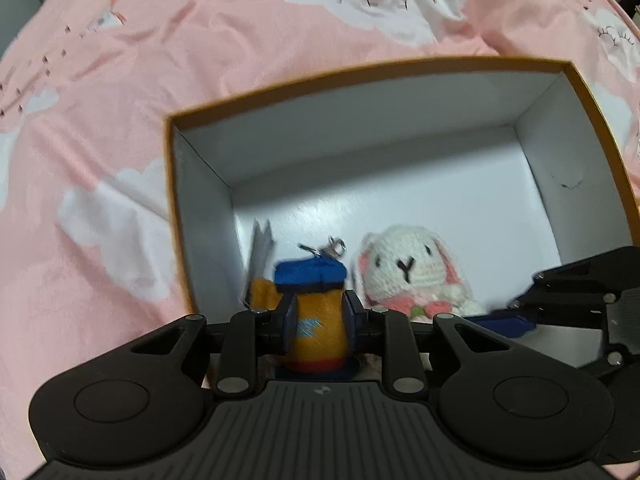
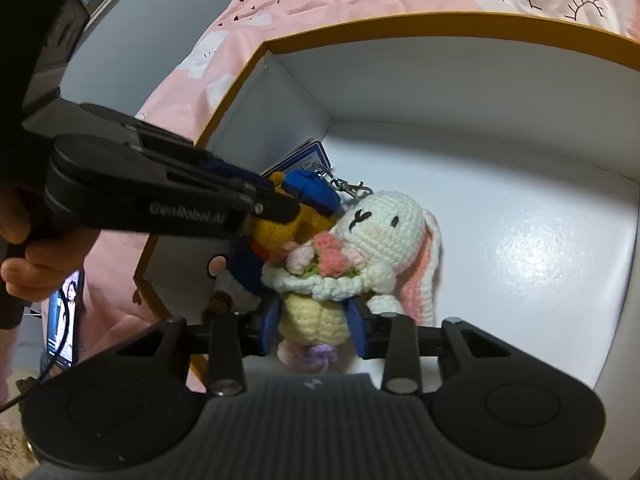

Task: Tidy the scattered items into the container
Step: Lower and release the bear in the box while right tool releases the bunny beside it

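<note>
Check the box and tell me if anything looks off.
Nothing is spilled or damaged. One oddity: a card stands on edge against the box wall behind the duck instead of lying flat. The bunny looks intact.

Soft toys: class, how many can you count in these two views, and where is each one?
2. The orange toy with a blue cap sits between the left gripper pads. The white crocheted rabbit sits between the right gripper pads. Both are over the box. Others may be hidden.
</note>
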`<action>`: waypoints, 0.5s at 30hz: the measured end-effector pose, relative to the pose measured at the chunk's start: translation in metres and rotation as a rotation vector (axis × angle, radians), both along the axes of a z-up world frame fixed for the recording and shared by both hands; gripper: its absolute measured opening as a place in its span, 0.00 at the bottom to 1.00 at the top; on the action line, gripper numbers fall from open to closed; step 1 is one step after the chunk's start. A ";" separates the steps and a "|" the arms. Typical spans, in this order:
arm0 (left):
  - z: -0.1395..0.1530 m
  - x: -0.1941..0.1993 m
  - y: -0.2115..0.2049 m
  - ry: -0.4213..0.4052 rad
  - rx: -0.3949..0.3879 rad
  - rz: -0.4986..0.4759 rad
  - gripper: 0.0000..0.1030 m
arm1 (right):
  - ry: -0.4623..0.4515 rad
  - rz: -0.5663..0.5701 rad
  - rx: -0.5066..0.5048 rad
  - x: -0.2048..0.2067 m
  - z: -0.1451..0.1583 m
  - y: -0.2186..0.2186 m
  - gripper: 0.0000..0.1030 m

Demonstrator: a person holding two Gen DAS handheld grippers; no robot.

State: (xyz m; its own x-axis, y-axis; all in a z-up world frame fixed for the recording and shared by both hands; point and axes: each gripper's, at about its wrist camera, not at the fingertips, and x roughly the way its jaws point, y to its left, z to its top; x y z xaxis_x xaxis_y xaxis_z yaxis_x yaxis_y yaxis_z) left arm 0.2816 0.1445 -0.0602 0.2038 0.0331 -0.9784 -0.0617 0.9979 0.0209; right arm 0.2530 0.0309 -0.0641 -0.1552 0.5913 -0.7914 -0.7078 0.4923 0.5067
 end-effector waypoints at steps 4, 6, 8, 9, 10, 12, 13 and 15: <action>-0.004 0.004 -0.005 -0.018 0.068 -0.050 0.27 | -0.067 0.029 -0.028 -0.008 0.008 -0.002 0.39; -0.007 0.004 -0.014 -0.035 0.112 -0.088 0.28 | -0.076 0.024 -0.033 -0.007 0.008 -0.007 0.39; -0.011 0.006 -0.021 -0.036 0.154 -0.123 0.33 | -0.064 0.010 -0.034 -0.004 0.007 -0.010 0.39; -0.012 0.007 -0.023 -0.037 0.173 -0.138 0.35 | -0.061 0.006 -0.035 -0.003 0.007 -0.011 0.39; -0.015 0.009 -0.026 -0.035 0.190 -0.155 0.40 | -0.061 0.005 -0.035 -0.002 0.007 -0.011 0.39; -0.019 0.012 -0.030 -0.023 0.212 -0.175 0.44 | -0.069 0.000 -0.039 -0.002 0.007 -0.012 0.39; -0.021 0.012 -0.031 -0.015 0.222 -0.180 0.45 | -0.079 -0.001 -0.042 -0.002 0.008 -0.012 0.39; -0.021 0.013 -0.033 -0.013 0.225 -0.186 0.38 | -0.100 -0.004 -0.048 -0.002 0.010 -0.014 0.39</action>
State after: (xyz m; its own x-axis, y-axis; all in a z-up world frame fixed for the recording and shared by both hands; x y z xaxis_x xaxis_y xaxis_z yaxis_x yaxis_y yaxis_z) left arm 0.2942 0.1119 -0.0812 0.2392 0.2103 -0.9479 0.1197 0.9624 0.2437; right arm 0.2509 0.0173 -0.0546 -0.0715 0.5528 -0.8303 -0.7515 0.5174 0.4092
